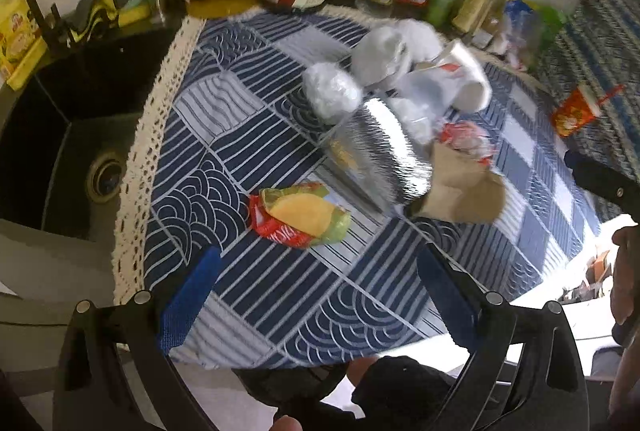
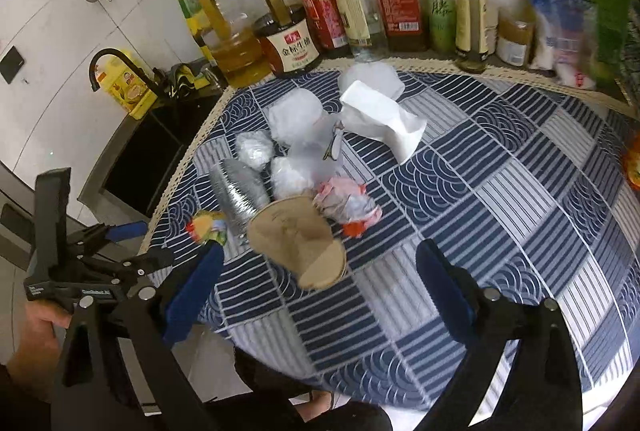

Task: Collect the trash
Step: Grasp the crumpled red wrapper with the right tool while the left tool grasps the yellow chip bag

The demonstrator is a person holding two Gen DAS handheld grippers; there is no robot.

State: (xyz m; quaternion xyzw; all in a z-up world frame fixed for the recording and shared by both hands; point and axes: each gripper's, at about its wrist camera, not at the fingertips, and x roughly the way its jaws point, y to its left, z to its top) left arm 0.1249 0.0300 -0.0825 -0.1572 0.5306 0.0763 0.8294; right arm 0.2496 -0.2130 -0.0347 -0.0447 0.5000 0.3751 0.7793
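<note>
On the blue patterned cloth (image 2: 500,167) lies crumpled trash (image 2: 296,167): paper, foil, wrappers.

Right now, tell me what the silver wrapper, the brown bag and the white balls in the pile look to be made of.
Silver wrapper: looks like metallised foil, shiny, with fine creases catching the light.
Brown bag: probably kraft paper, matte tan, flattened and folded.
White balls: seemingly crumpled thin plastic film, translucent and slightly glossy; tissue cannot be ruled out.
</note>
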